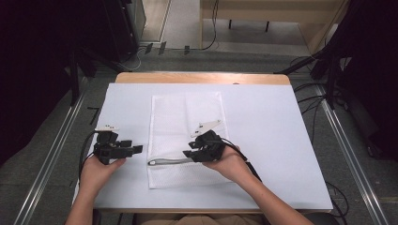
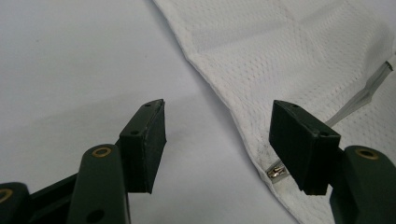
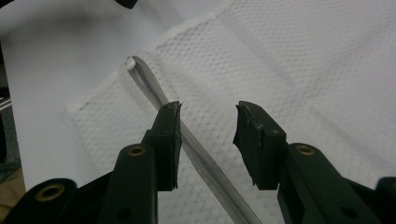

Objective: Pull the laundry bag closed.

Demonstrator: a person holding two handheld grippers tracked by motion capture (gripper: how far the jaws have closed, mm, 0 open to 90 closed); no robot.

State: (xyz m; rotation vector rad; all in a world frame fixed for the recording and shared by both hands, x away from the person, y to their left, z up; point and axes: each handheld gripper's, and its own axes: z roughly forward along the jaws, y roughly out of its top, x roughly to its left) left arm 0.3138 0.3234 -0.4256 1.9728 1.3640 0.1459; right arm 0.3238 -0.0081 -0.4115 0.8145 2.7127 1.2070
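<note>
The left tongs (image 1: 133, 149) rest at the left of the counter (image 1: 263, 122), spread wide with nothing between them. They point toward the left edge of the white mesh bag (image 1: 173, 122), which lies flat in the middle of the counter. In the left gripper view 1 pad sits over bare counter and the other over the bag's hem, just beside the small metal zipper end (image 2: 276, 172).

The grey zipper strip (image 1: 170, 161) runs across the near part of the bag, from its left edge toward the right tongs (image 1: 188, 154). Those 2 jaws are also parted and hold nothing; in the right gripper view the strip passes under and between them.

This looks like the set-up for working the zipper. Next, I judge, the left tongs should pinch the hem by the zipper end to pin the fabric, while the right tongs close on the slider, which I cannot make out here.
</note>
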